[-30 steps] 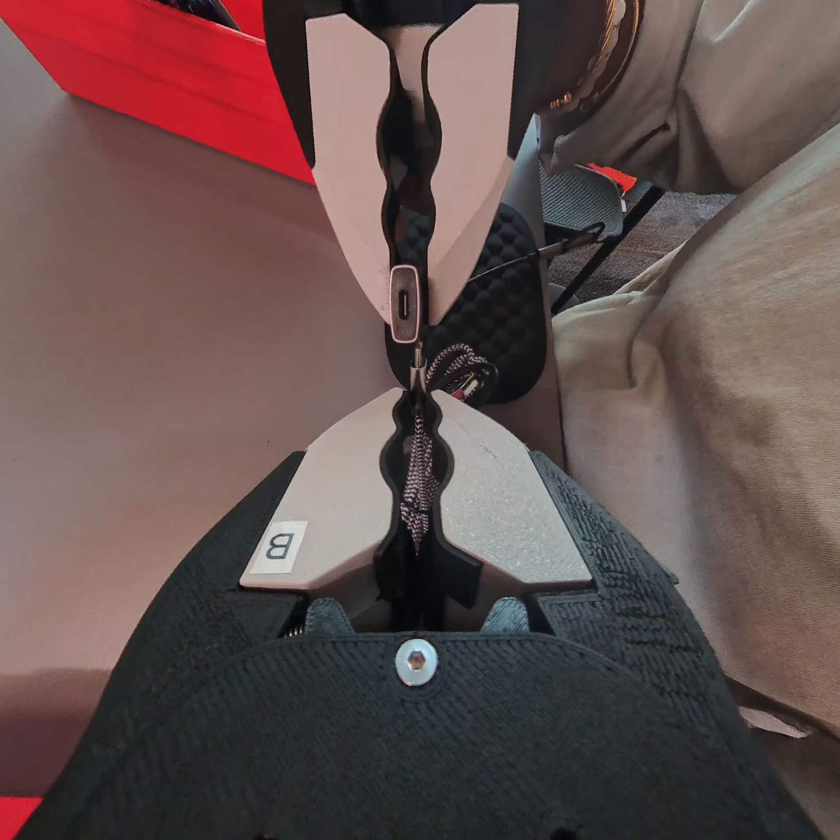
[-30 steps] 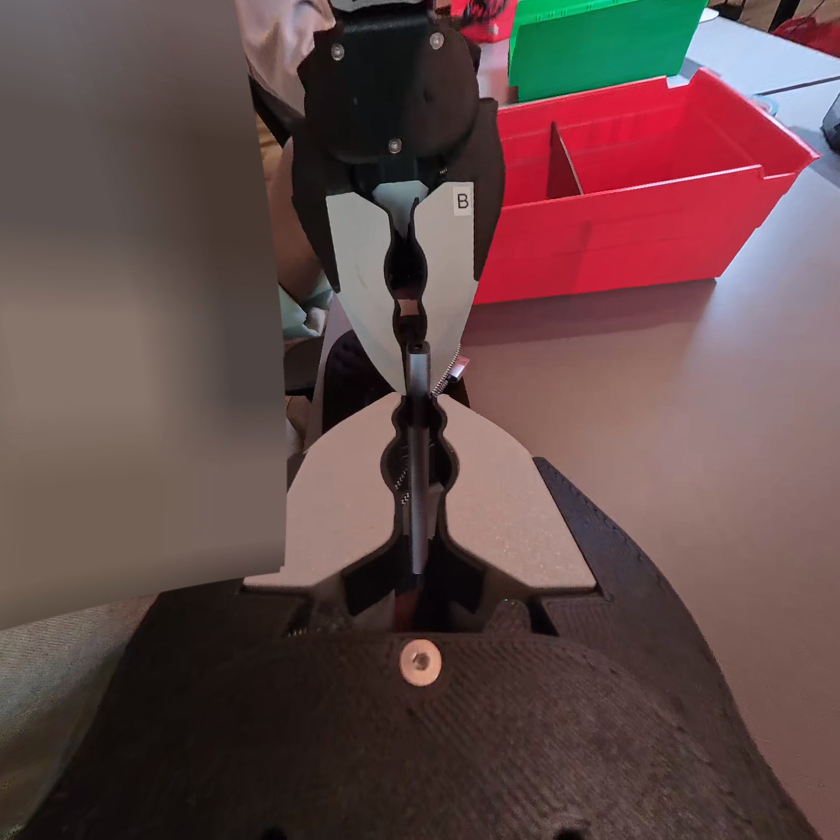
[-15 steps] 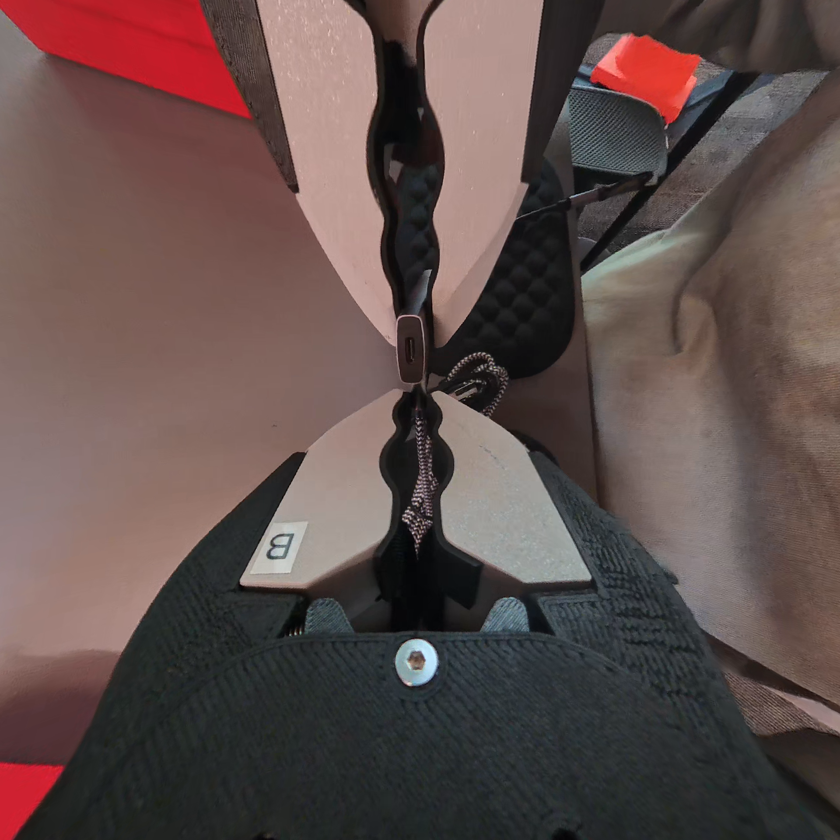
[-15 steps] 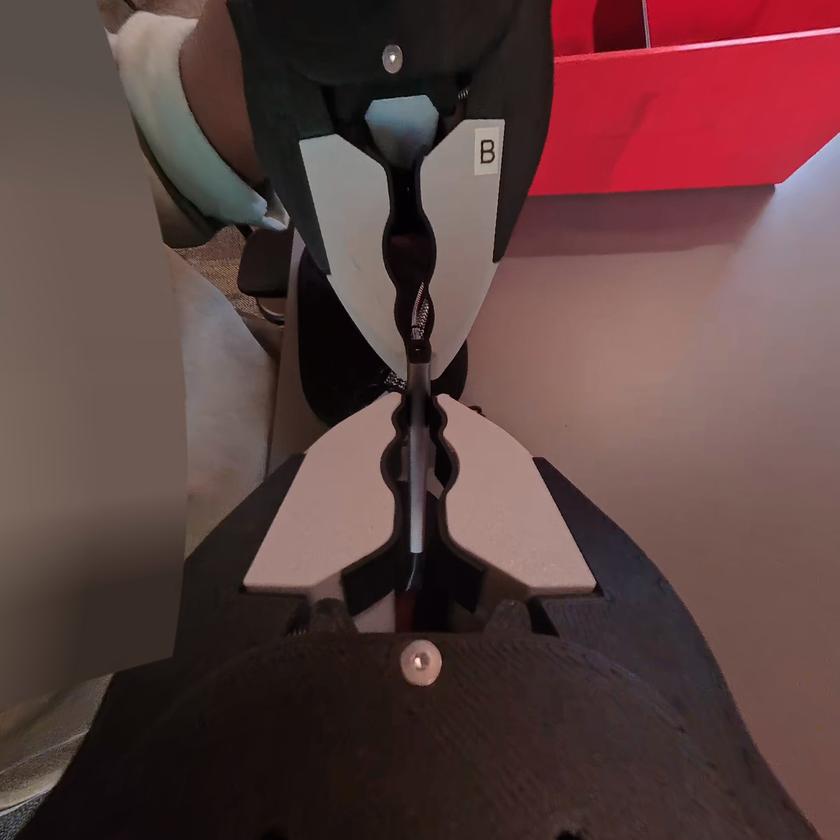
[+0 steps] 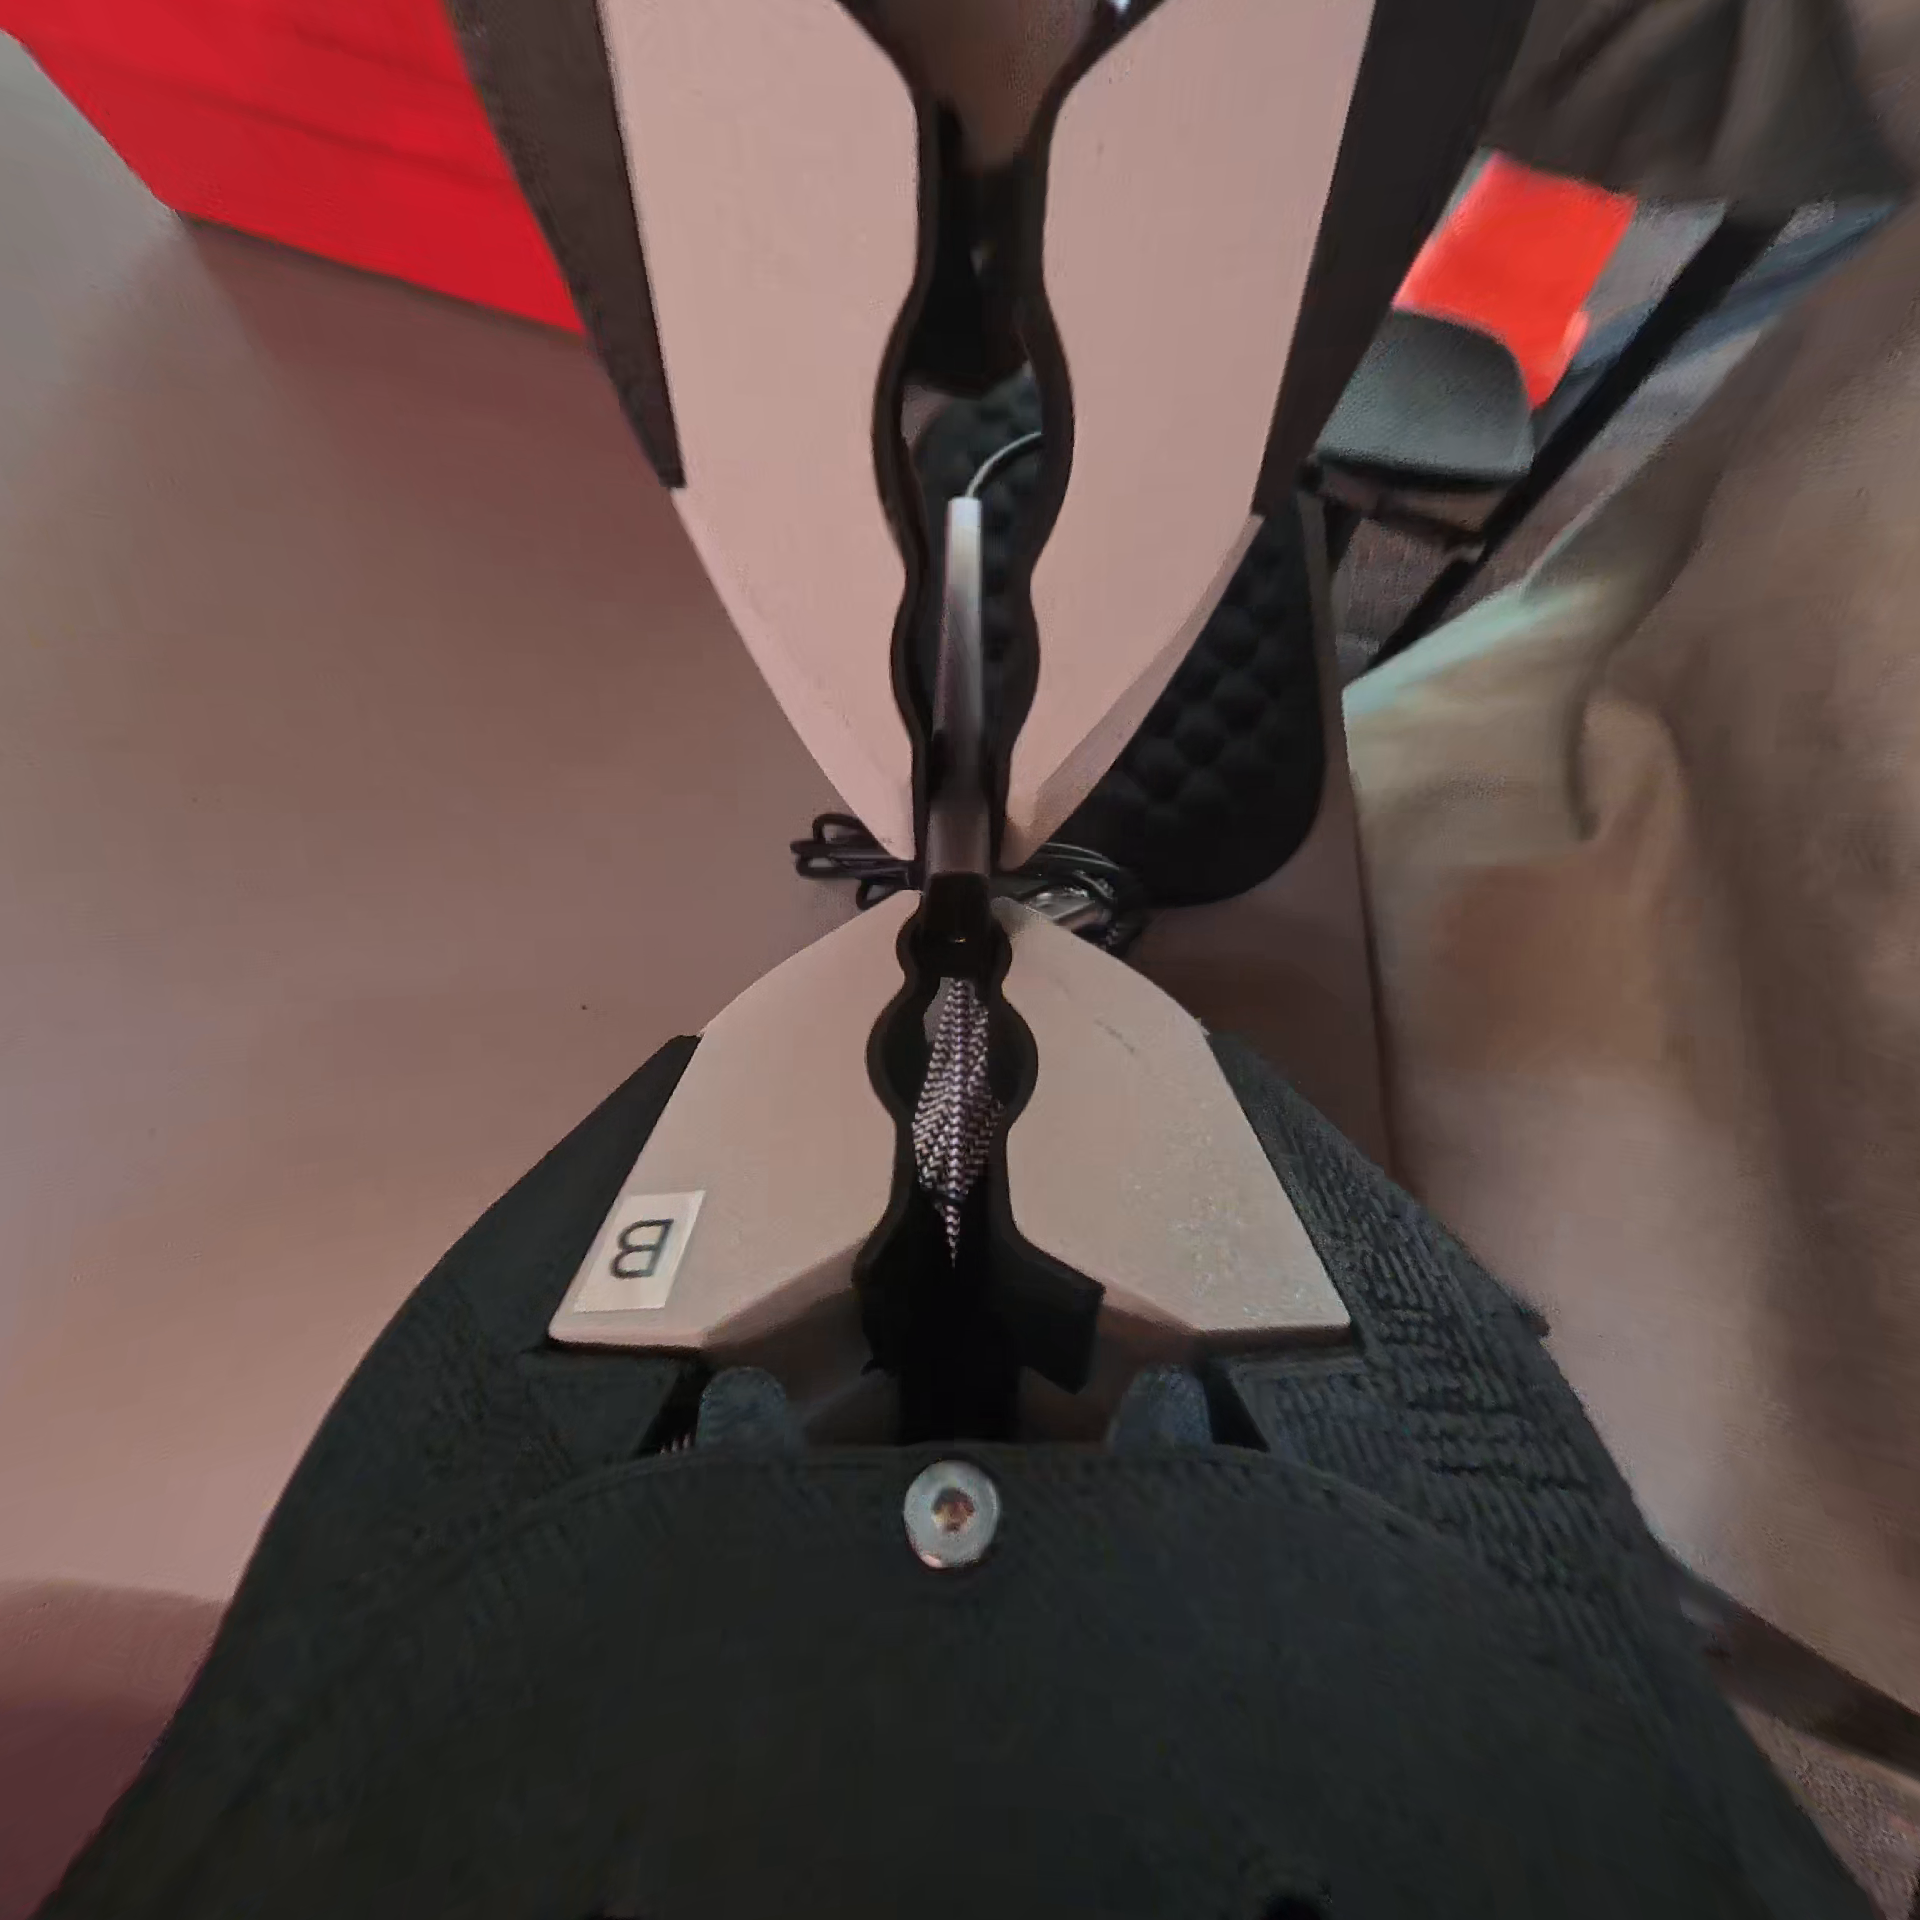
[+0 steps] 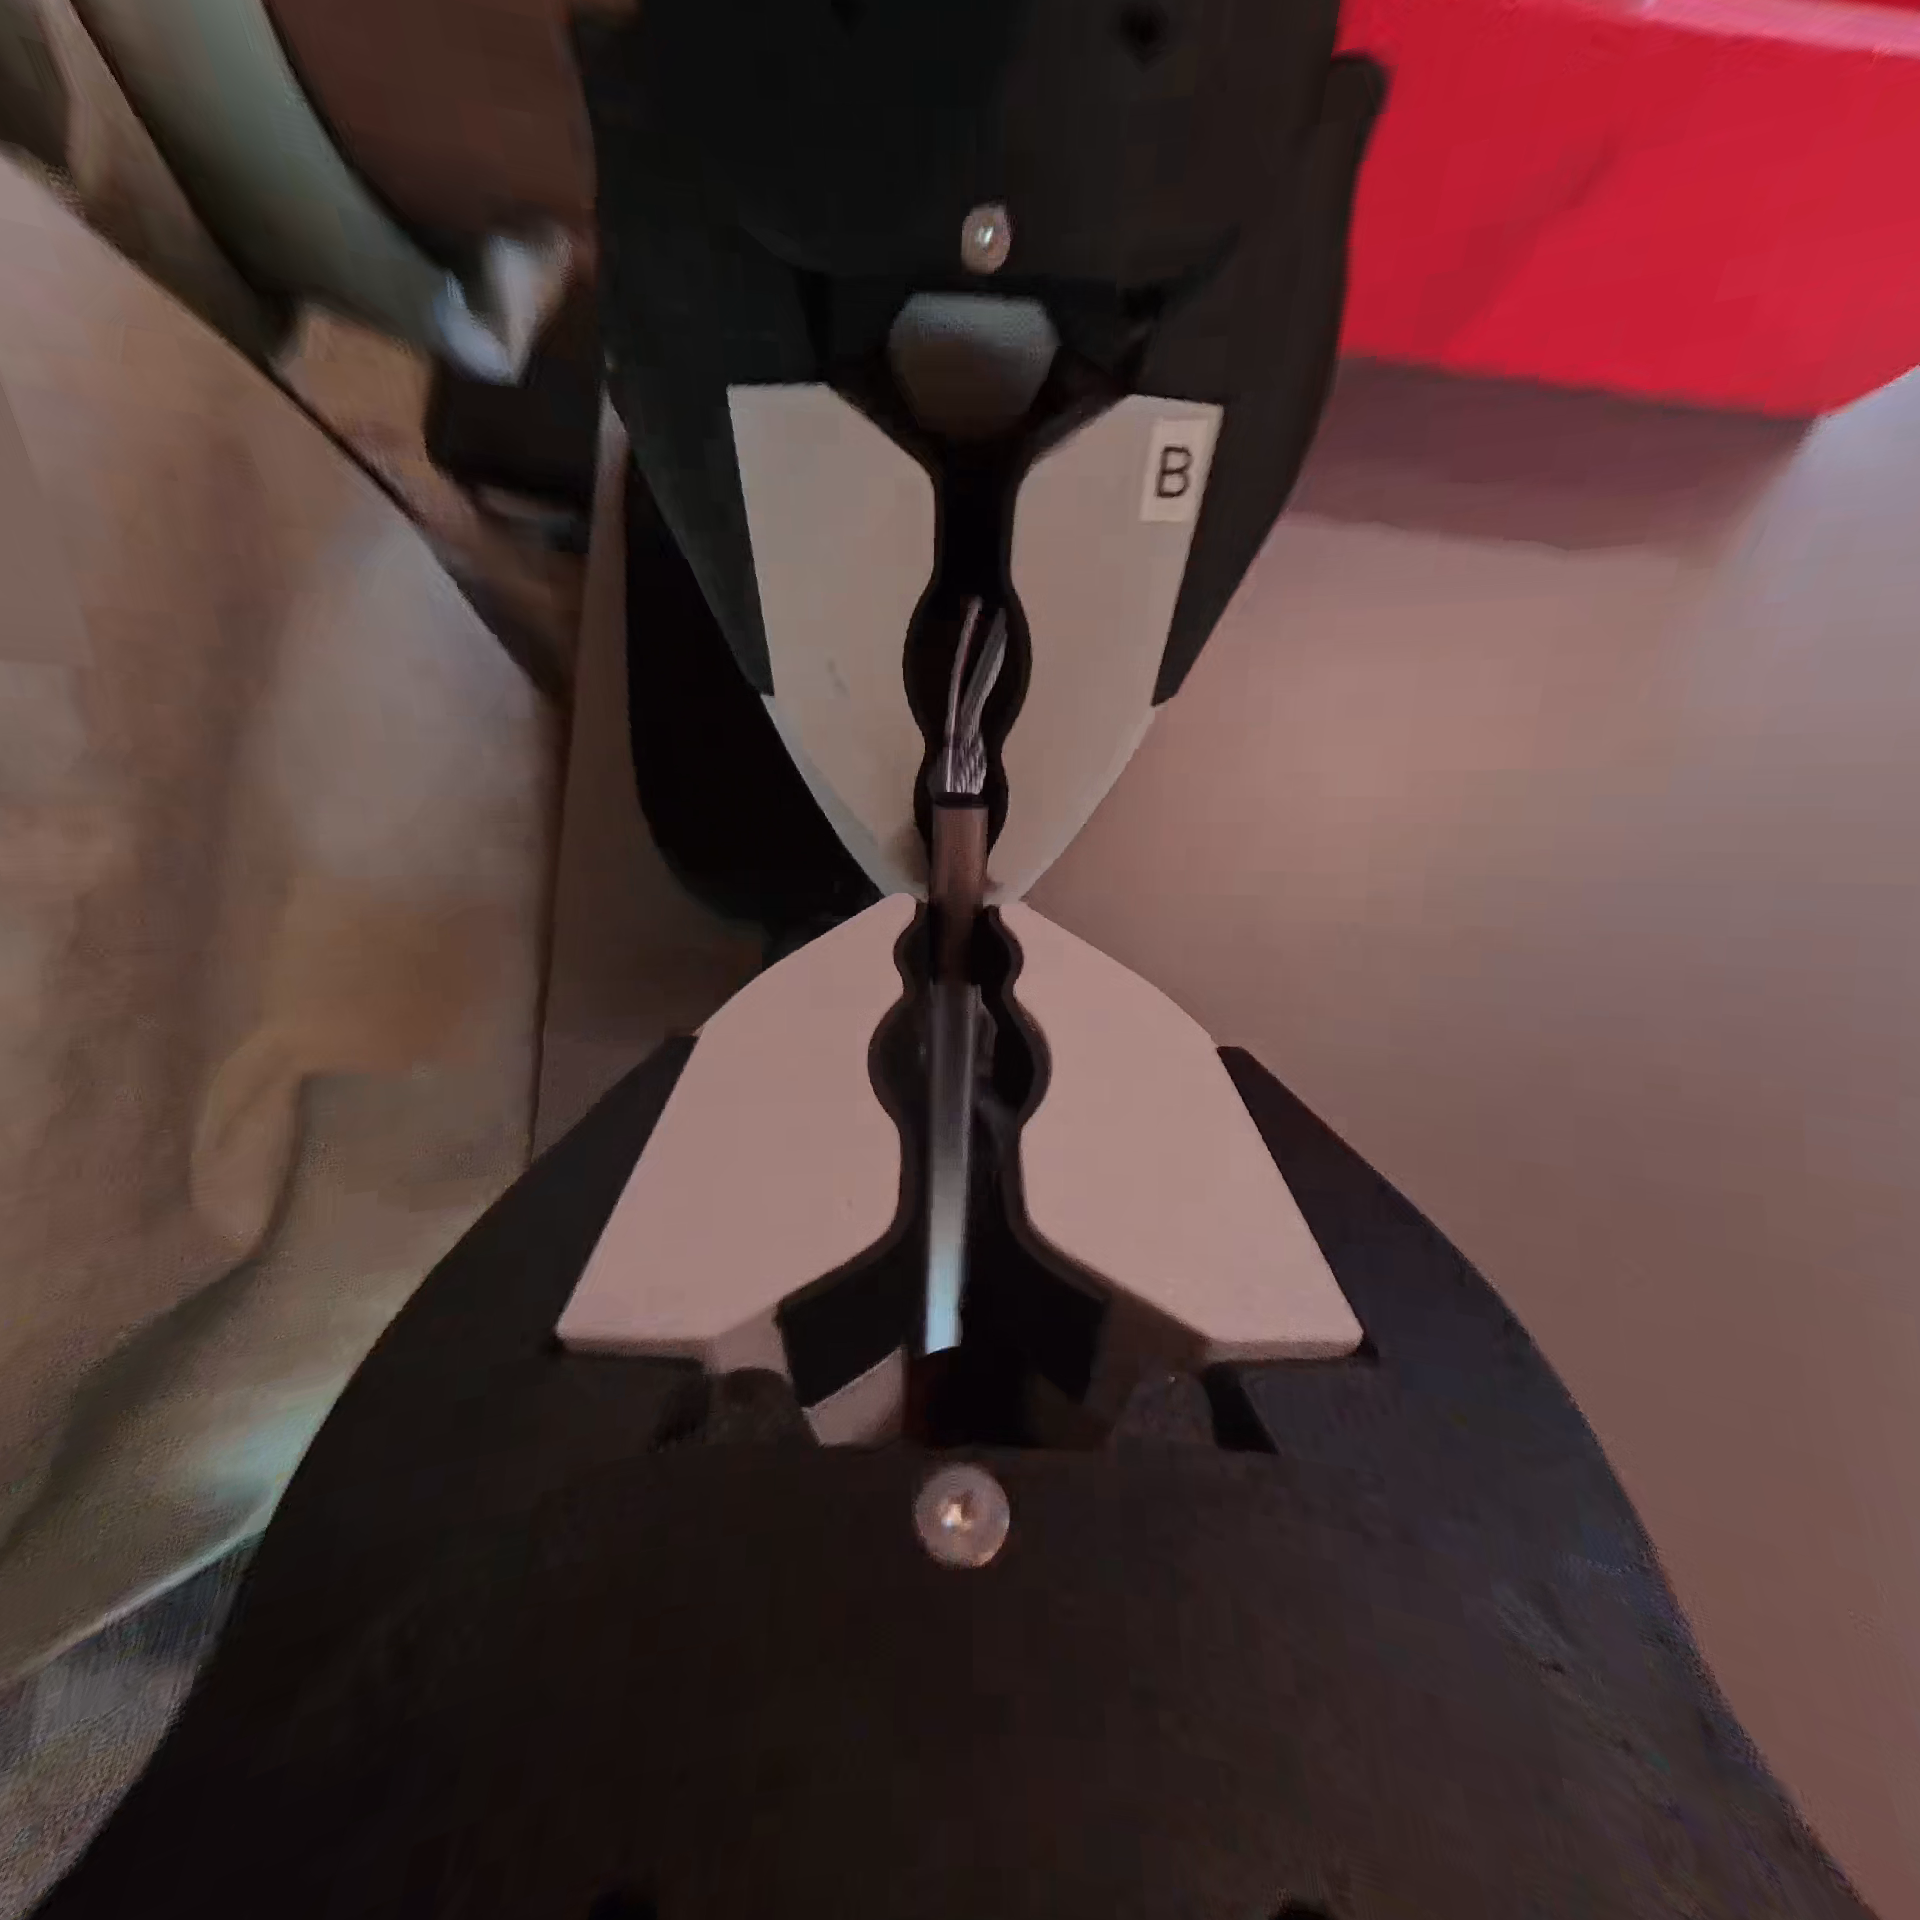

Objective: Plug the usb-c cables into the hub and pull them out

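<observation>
USB-C cable [image 5: 954, 1091], braided in black and white, ran down the narrow slot between the pale fingers [image 5: 769, 1132] of the left gripper [image 5: 956, 935], which was clenched on the cable's black plug at its tips. In the left wrist view, the far left held a red bin [image 5: 312, 156] standing on the brownish table [image 5: 312, 727]. Toward the middle, the right gripper [image 5: 961, 831] came down from the top, tip to tip with the left one, and gripped the slim grey hub [image 5: 961, 644] edge-on between its fingers. The plug met the hub's lower end right where the two grippers touched; whether it was fully seated could not be told. Behind that meeting point lay a loose tangle of thin dark cable [image 5: 842, 857] on the table, and just to the right a black quilted pad [image 5: 1216, 727]. At the far right, beige cloth [image 5: 1662, 935] filled the edge. In the right wrist view, beige cloth [image 6: 208, 935] sat at the left instead. In the middle, the right gripper [image 6: 956, 920] was closed around the hub [image 6: 951, 1195], which ran as a silver strip along its slot. Beyond it, the left gripper [image 6: 956, 883] pointed back at the camera, with the braided cable [image 6: 971, 696] visible in its slot. To the right lay the table [image 6: 1558, 935], with the red bin [image 6: 1662, 187] at the upper right.
</observation>
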